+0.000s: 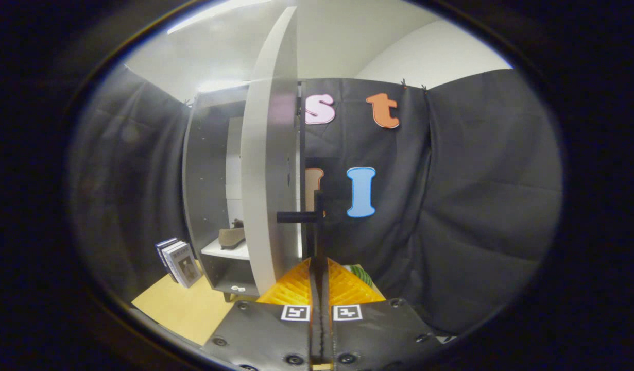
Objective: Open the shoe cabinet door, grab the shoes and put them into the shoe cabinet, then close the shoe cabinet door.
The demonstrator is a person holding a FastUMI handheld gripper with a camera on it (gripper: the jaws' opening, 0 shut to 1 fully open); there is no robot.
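The grey shoe cabinet stands ahead and to the left with its inside showing. A brown shoe lies on its white shelf. The pale cabinet door is swung out towards me and seen nearly edge-on. A black handle sticks out from the door's face and ends in an upright bar. My gripper is shut on that bar, which runs down between the two fingers.
Two or three books lean against the cabinet's left side on the light wooden floor. Black cloth walls close in on the left and right. A green striped thing peeks out just right of the fingers.
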